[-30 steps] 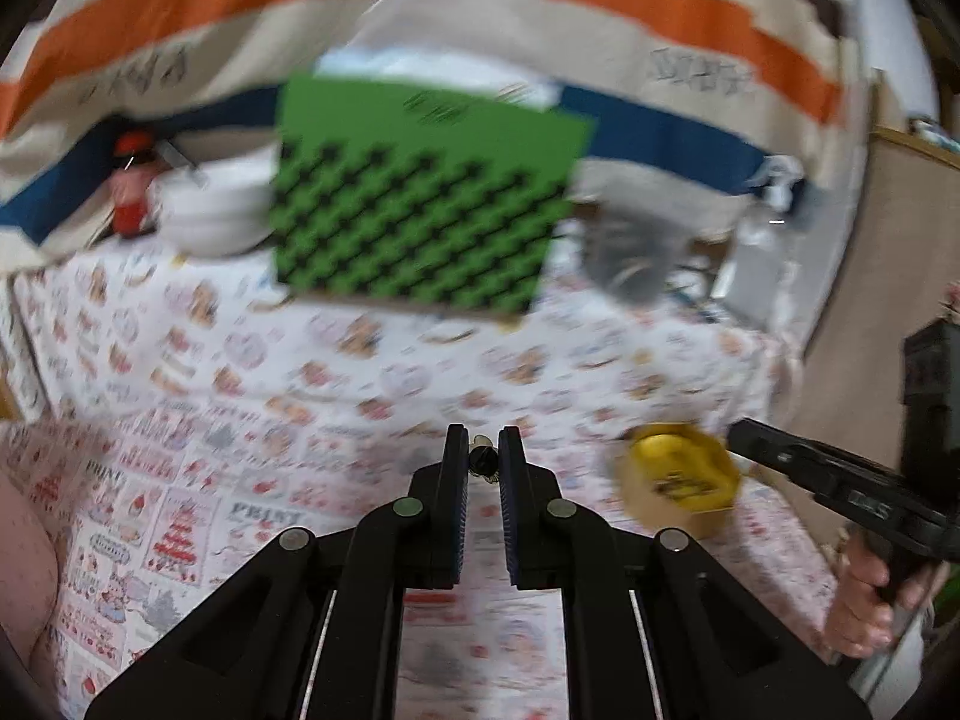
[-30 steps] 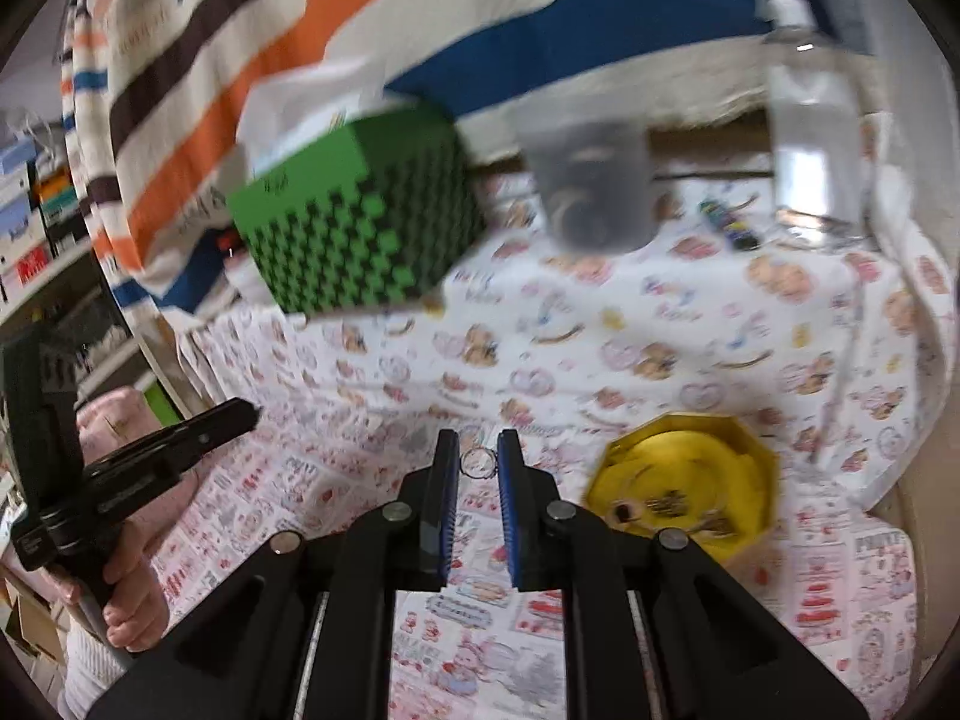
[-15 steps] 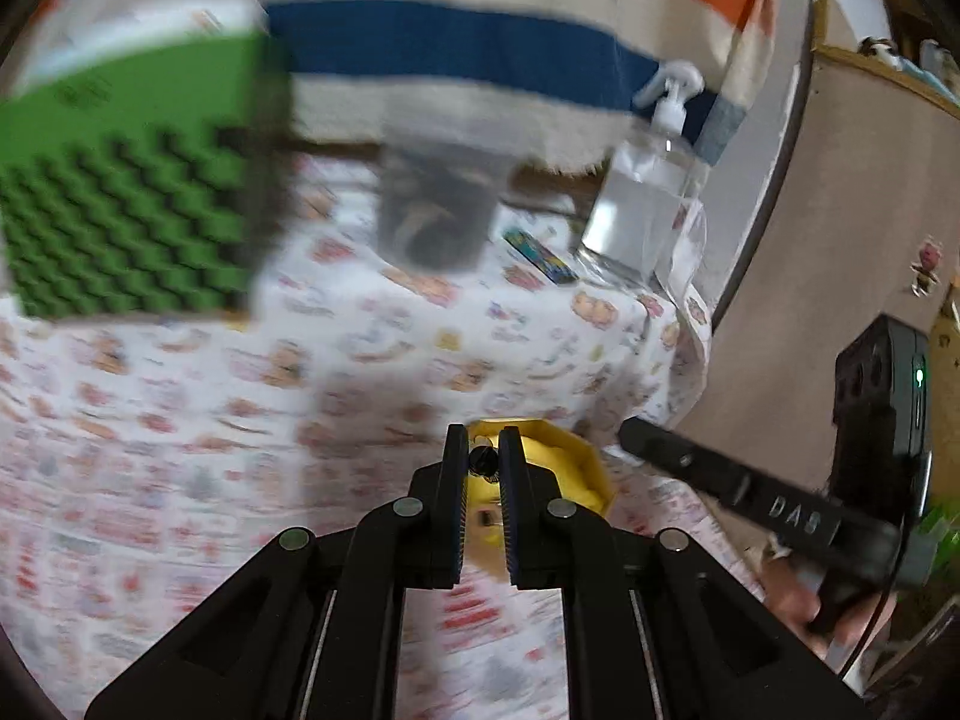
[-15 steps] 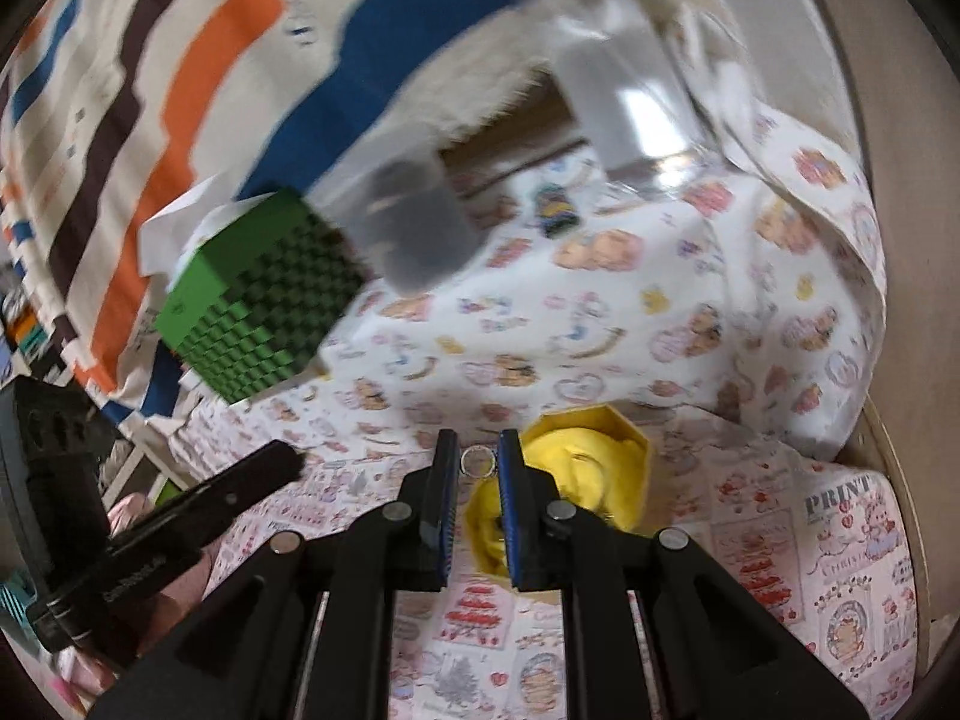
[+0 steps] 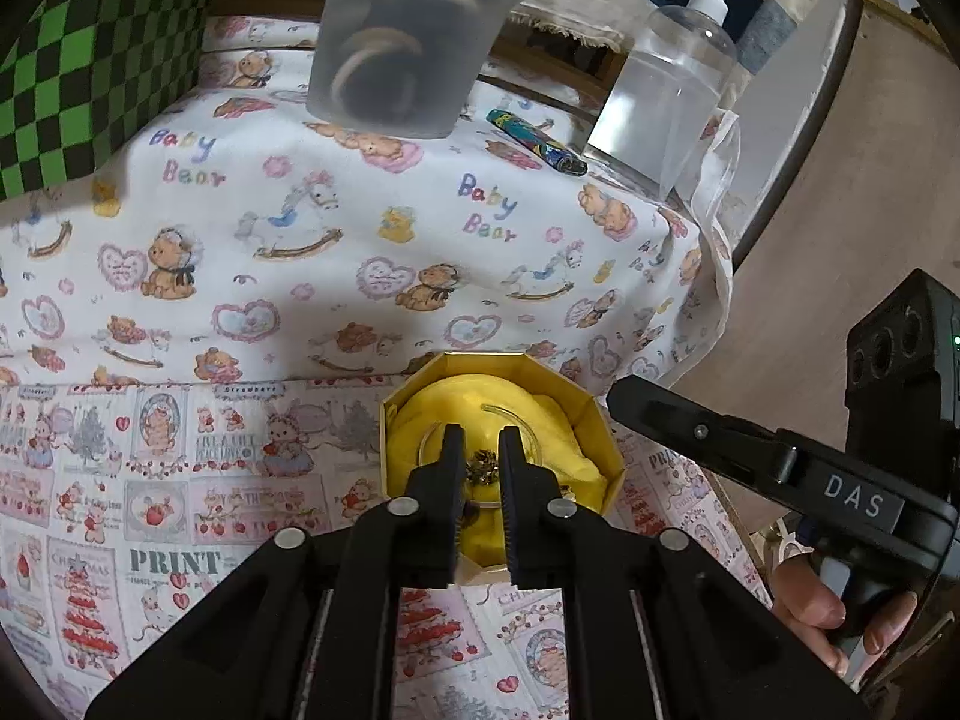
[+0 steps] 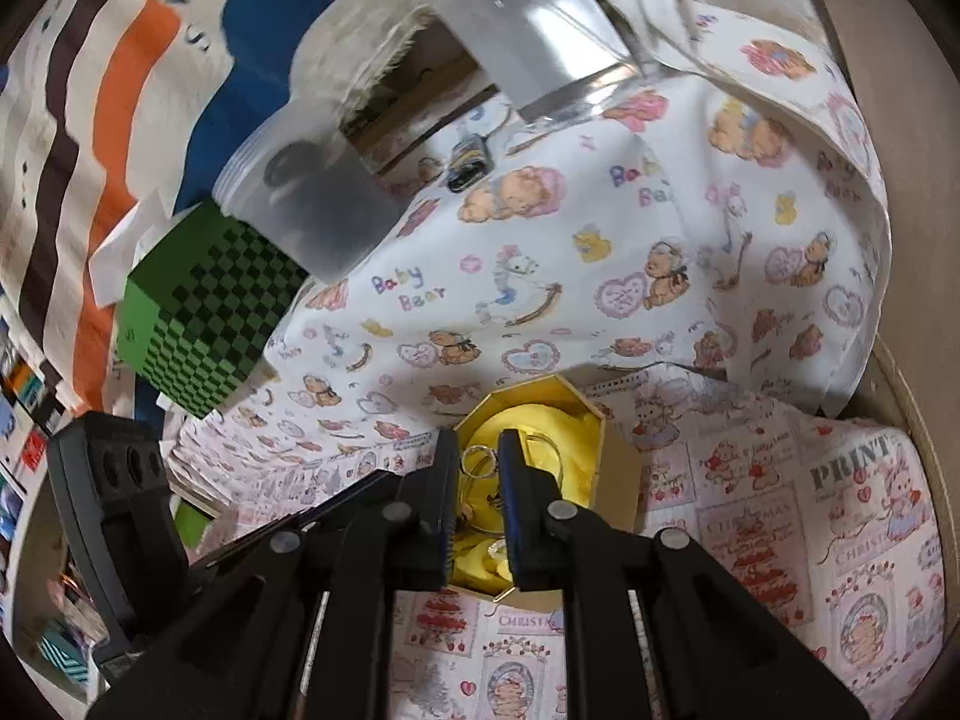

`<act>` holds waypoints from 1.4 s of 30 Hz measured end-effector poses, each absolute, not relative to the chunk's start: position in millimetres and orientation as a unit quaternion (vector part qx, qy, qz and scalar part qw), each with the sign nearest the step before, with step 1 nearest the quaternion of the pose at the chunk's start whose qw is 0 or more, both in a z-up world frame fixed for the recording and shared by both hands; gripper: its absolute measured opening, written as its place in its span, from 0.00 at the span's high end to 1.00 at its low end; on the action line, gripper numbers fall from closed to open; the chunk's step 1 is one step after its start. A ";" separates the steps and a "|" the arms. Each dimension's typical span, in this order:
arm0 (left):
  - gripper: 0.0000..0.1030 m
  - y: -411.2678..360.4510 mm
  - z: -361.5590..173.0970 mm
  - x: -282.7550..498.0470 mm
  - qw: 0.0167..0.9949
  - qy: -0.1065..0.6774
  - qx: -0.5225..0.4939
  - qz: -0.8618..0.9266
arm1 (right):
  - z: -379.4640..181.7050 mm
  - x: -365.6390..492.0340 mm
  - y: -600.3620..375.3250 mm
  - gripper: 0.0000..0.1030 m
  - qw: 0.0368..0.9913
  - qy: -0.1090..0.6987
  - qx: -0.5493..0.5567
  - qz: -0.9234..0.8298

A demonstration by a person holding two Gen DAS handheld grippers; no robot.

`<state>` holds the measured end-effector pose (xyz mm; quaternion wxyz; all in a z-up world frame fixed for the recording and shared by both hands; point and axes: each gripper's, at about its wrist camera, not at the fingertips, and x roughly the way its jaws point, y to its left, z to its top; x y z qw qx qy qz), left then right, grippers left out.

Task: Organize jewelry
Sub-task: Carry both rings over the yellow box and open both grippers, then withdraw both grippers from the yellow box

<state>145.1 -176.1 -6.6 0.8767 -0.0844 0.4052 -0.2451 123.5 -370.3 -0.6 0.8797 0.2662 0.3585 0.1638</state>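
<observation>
Left wrist view: left gripper (image 5: 481, 455) sits over the yellow octagonal box (image 5: 498, 468), near-right on the table (image 5: 300, 276). Its fingers (image 5: 447, 468) have just been easing apart; a small dark-gold ornament (image 5: 482, 468) shows in the gap, and I cannot tell whether the pads still pinch it or it lies on the yellow padding. A thin clear ring also lies on the padding inside. Right gripper (image 5: 624, 399) comes in from the right, tip just beside the box's right rim, a hand (image 5: 834, 618) on its handle. Far side: frosted plastic tub (image 5: 414, 42), clear pump bottle (image 5: 666, 96), a lighter (image 5: 537, 141) between them, green checkered box (image 5: 90, 60) far left.

Right wrist view: right gripper (image 6: 475, 461) also over the yellow box (image 6: 540, 480). Fingers (image 6: 444, 474) nearly closed, clenched on a thin wire ring (image 6: 478, 459) held above the padding. More small jewelry lies in the box below. Left gripper's body is at the left edge.
</observation>
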 end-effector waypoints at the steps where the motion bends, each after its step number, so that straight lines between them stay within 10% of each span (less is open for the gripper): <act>1: 0.82 -175.5 -7.4 143.6 0.876 0.405 -0.091 -0.246 | 0.1 123.5 -369.7 0.88 0.880 0.357 0.264 0.165; 22: 0.61 -109.6 51.3 69.2 0.944 0.292 -0.014 -0.154 | 30.1 91.9 -339.5 0.77 0.923 0.312 0.169 0.145; 42: 0.07 -33.2 78.2 21.3 0.982 0.176 -0.004 -0.069 | 41.2 37.6 -307.8 0.04 0.967 0.211 0.105 0.097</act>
